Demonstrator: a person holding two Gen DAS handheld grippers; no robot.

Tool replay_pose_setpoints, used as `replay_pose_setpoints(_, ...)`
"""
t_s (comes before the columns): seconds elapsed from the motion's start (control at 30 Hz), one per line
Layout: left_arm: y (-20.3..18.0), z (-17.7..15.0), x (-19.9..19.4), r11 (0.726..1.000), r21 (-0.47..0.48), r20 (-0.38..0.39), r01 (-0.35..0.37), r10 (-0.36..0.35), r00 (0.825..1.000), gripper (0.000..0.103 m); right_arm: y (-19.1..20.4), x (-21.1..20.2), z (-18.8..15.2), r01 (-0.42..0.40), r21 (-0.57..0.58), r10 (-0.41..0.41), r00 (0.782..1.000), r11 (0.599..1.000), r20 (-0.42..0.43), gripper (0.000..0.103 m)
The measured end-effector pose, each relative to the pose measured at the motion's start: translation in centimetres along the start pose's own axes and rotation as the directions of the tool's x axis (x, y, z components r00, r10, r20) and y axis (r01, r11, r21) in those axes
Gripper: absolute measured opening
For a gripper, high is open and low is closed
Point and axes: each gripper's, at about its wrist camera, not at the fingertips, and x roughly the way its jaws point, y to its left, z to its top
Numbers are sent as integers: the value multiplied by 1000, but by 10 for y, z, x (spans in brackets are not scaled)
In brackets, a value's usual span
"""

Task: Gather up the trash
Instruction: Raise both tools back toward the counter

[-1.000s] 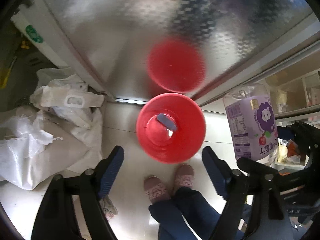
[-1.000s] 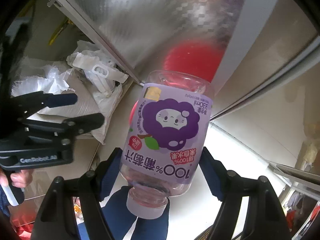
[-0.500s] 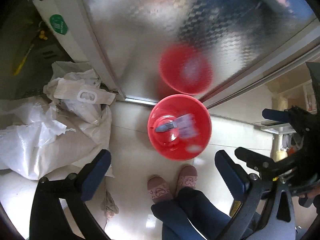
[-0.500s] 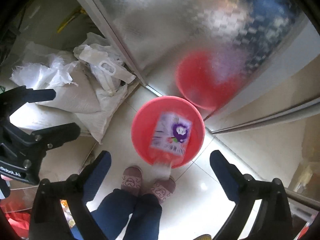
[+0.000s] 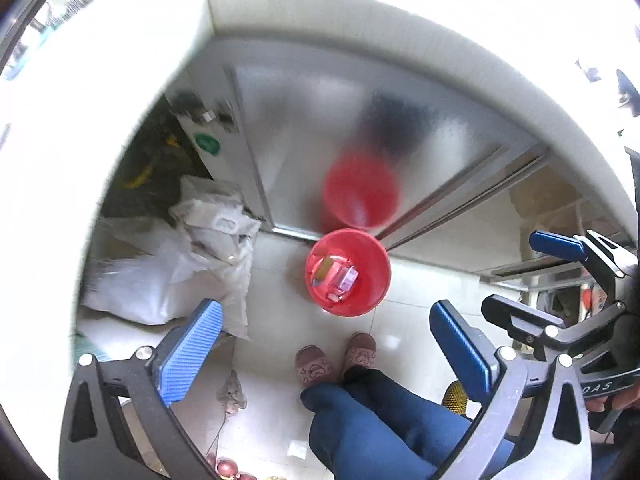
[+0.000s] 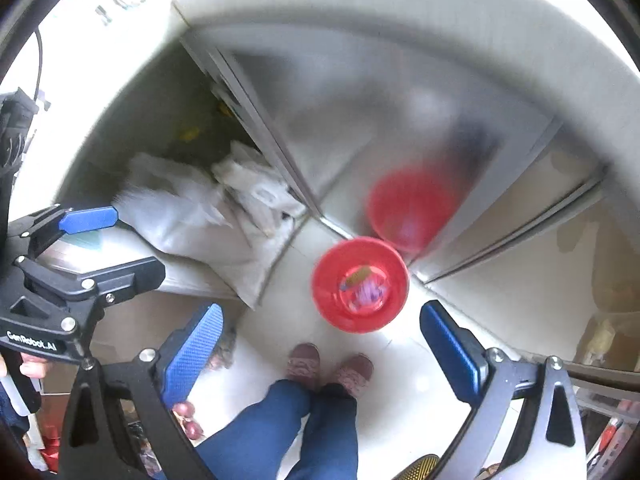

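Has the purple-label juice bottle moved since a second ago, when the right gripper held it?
Yes. The bottle now lies down inside the red bin on the floor, and the right gripper is open and empty.

"What did the left wrist view show?"

"A red bin [image 5: 347,272] stood on the tiled floor [image 5: 276,320] holding a purple-labelled bottle [image 5: 347,278]. The left gripper [image 5: 324,354] gaped empty above pink slippers [image 5: 334,358]."

"Beside it?"

"White sacks [image 5: 172,268]."

Below me I see the pale tiled floor [image 5: 280,320]. On it stand a red bin [image 5: 348,272], white sacks [image 5: 168,280] against the metal door, and two slippered feet [image 5: 336,360].
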Motion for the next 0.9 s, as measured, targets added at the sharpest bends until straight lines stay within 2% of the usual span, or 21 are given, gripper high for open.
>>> replay_pose_setpoints(0.2,-7,17,-76,999,28,73,-36,34,997,103,18,-75,24,13,-35,-9,995,999,100,99)
replay_pose_setpoints(0.4,-11,47,-133,1000,18,155,-8,5,988,103,21,-133,56,27,-38,-19,980,999,198,99)
replay_pose_setpoints(0.63,-8,104,-171,999,36,228,-18,10,973,103,20,-156,96,47,-46,-33,963,998,269,99)
replay_pose_setpoints(0.9,21,184,-174,998,48,278,-43,28,960,103,22,-155,176,75,-50,-56,949,996,309,99)
